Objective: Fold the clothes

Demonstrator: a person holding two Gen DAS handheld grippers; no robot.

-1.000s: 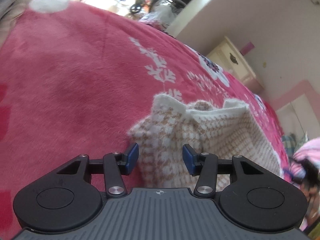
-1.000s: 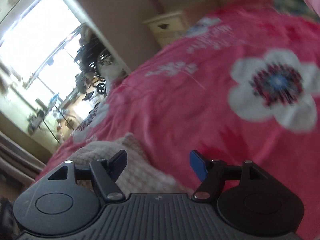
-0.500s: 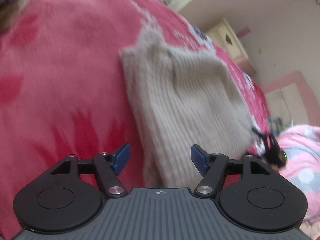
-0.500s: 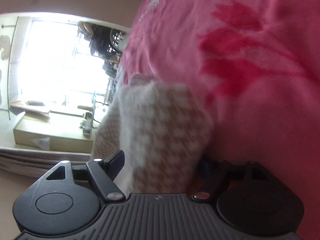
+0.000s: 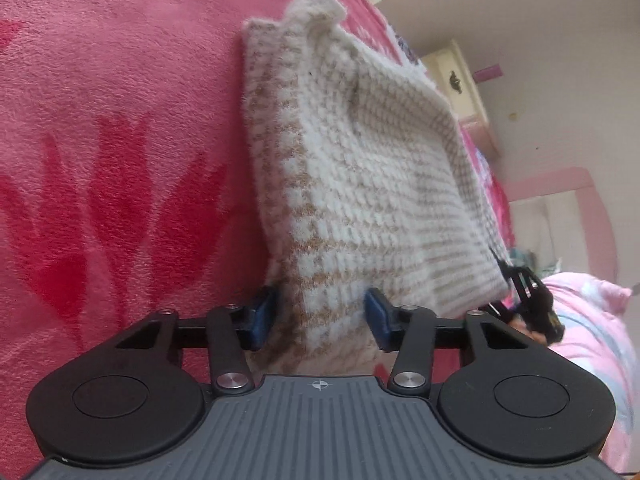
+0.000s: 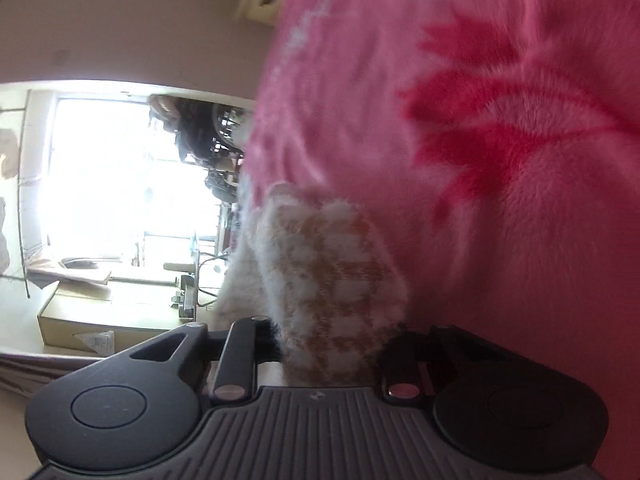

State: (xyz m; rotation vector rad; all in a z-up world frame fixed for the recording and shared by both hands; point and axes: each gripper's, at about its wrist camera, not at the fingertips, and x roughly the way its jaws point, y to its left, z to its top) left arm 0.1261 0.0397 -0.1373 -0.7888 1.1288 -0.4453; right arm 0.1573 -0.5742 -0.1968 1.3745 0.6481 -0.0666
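Note:
A folded cream and tan knit sweater lies on the pink blanket. My left gripper is turned on its side at the sweater's near edge. Thick fabric fills the gap between its blue pads, which press on both sides. My right gripper holds another bunched corner of the sweater the same way. Fabric partly hides the right fingertips. The other gripper shows as a dark shape at the sweater's far corner.
The pink blanket with red and white flowers covers the bed. A cream nightstand stands by the wall beyond the bed. A bright window and a cardboard box lie off the bed's side. Pink bedding lies at the right.
Both grippers rolled sideways and dropped to the sweater's edge. Their fingers, wider apart half a second ago, have narrowed onto the thick fabric.

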